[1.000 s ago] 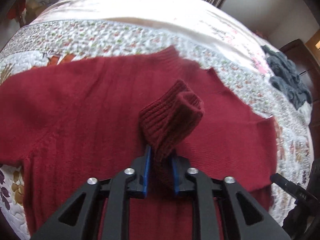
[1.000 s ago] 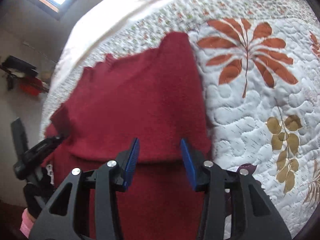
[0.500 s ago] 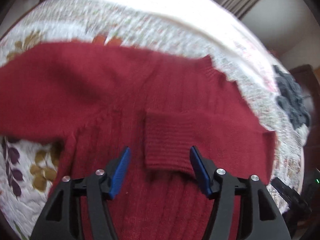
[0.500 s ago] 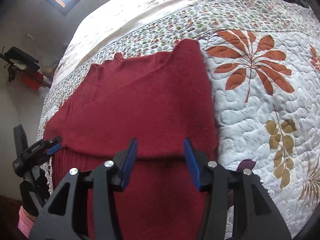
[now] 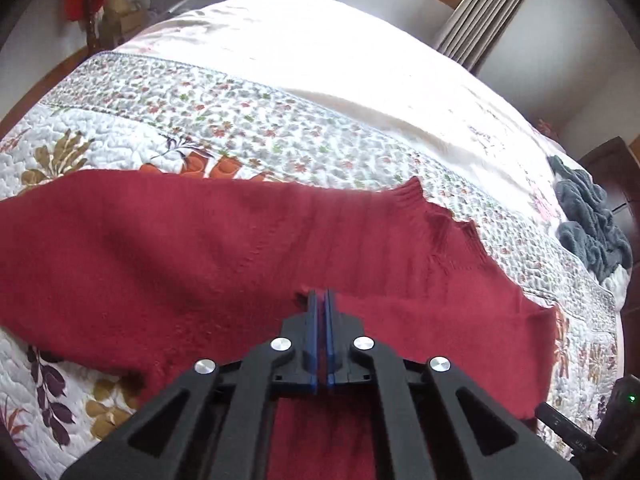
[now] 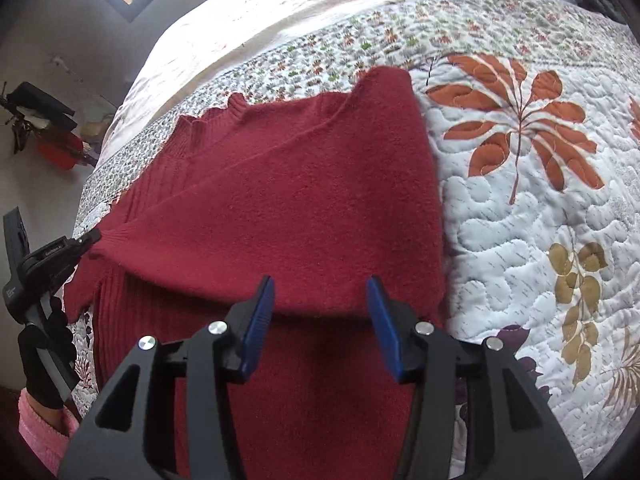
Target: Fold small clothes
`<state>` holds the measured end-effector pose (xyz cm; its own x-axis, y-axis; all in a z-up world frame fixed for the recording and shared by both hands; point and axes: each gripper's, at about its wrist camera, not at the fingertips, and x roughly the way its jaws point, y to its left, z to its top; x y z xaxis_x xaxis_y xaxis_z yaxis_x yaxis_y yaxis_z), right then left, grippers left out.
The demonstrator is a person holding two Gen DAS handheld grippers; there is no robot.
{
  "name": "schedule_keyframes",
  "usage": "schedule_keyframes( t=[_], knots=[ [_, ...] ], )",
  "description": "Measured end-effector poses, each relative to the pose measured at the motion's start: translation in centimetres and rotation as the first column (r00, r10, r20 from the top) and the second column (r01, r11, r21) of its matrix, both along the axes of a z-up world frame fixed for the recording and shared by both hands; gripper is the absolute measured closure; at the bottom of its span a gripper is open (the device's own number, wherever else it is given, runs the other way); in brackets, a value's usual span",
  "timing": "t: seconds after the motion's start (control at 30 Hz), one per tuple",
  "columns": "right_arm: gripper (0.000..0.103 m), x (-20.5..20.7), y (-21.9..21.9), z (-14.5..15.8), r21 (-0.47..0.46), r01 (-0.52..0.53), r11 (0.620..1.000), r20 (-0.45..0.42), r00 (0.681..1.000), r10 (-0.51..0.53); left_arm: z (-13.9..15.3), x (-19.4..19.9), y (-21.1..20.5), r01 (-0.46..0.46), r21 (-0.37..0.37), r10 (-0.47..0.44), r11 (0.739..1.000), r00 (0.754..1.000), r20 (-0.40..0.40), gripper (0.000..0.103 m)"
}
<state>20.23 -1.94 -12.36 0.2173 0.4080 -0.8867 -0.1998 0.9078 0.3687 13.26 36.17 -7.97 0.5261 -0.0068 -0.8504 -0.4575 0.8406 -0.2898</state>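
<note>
Hidden and cut off
The sweater (image 5: 168, 256) runs past the left edge; the left tongs (image 5: 320, 300) hide any pinched knit.

left tongs (image 5: 320, 300) reclosed on sweater (image 5: 200, 248), cuff released earlier

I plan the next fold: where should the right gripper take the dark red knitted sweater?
Probably the dark red knitted sweater at its doubled right edge, coming from the floral quilt side: that edge is straight and free, and the open right gripper hangs nearest it.
</note>
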Motion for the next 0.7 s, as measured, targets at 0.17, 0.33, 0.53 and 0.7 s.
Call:
schedule_keyframes(
  t=[0.17,0.33,0.53,0.7],
  knots=[
    [0.056,0.2,0.4,-2.2,-0.012,0.001,1.0,-0.053,0.999,-0.002,-4.9,-0.6,1.1,-0.002,-0.057,-0.008,0.998,0.986,-0.164,0.095],
    [0.054,-0.3,0.3,0.2,-0.002,-0.017,1.0,-0.015,1.0,0.017,-2.1,-2.4,0.2,-0.008,0.027,0.011,1.0,0.995,-0.104,0.085],
    [0.053,-0.1,1.4,1.4,-0.007,-0.035,0.999,0.016,0.999,0.035,0.2,-1.8,-3.5,0.106,0.05,-0.104,0.993,0.994,-0.042,0.079],
    [0.053,0.4,1.8,-2.5,-0.08,-0.033,0.996,-0.055,0.998,0.029,-4.2,-0.1,-5.0,0.159,0.055,-0.149,0.986,0.977,-0.156,0.078]
  ],
)
